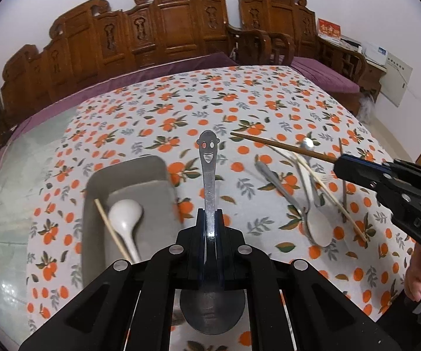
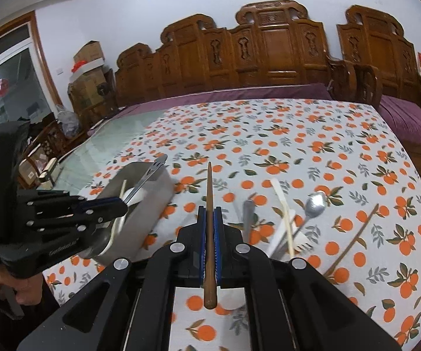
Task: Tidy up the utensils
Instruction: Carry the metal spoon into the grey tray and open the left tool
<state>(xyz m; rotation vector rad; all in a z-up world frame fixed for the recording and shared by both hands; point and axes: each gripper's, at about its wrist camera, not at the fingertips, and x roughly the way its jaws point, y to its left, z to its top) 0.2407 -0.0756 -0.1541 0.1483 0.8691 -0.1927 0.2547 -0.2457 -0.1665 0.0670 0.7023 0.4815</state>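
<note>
My left gripper [image 1: 210, 219] is shut on a metal spoon with a smiley-face handle [image 1: 207, 158], held above the table just right of the grey tray [image 1: 128, 175]. The tray holds a white ceramic spoon [image 1: 124, 216] and a light chopstick [image 1: 111, 228]. My right gripper [image 2: 209, 216] is shut on a dark brown chopstick [image 2: 209, 219], also held above the table. Loose utensils lie on the cloth: metal spoons [image 1: 315, 228], a light chopstick [image 1: 333, 201] and a brown chopstick [image 2: 353, 237]. The left gripper shows in the right wrist view [image 2: 117, 204].
The table carries an orange-patterned cloth [image 1: 181, 111] with bare glass at its left part [image 1: 20, 175]. Carved wooden benches with purple cushions [image 1: 163, 38] stand behind the table. A white fork and a small metal spoon [image 2: 312, 204] lie among the loose utensils.
</note>
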